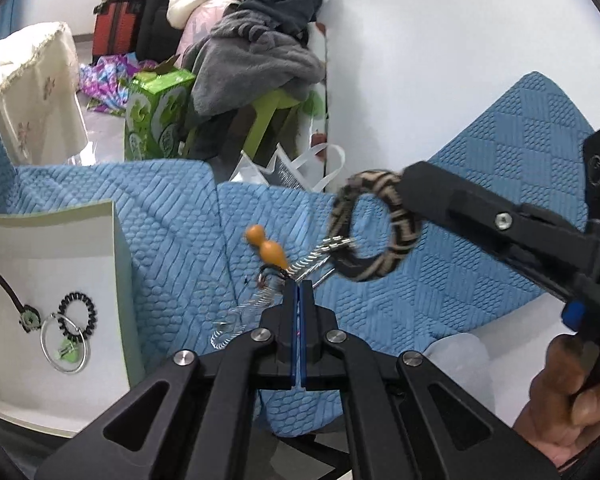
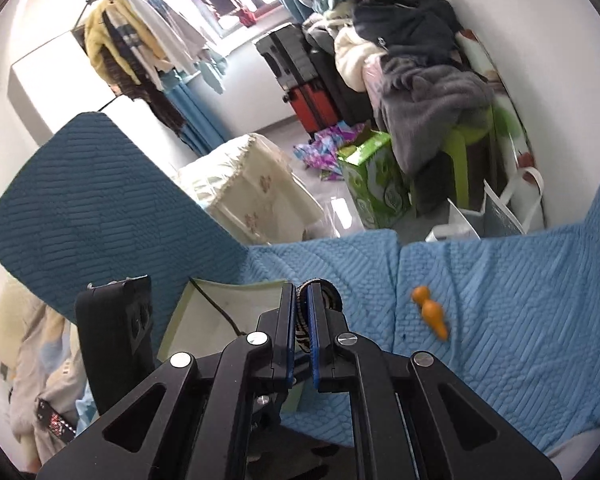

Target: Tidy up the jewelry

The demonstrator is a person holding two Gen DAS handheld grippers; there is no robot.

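1. One round woven bangle with a tan and dark brown pattern (image 1: 374,226).
2. One orange gourd-shaped wooden pendant (image 1: 267,247) lying on the blue quilted cover (image 1: 172,216).
3. One pale shallow box (image 1: 52,264), holding one black coiled hair tie (image 1: 77,312), one thin silver hoop (image 1: 64,345) and one dark brown cord (image 1: 2,284).
4. Two black two-finger grippers: the left gripper (image 1: 299,292) and the right gripper (image 2: 301,312).
5. One green printed cardboard box (image 1: 156,114).
6. One lime green plastic stool (image 1: 266,118).

Open blue quilt (image 1: 172,216) between white box wall (image 1: 118,256) and orange gourd charm (image 1: 268,246), coiled springs (image 1: 260,300) beside it.
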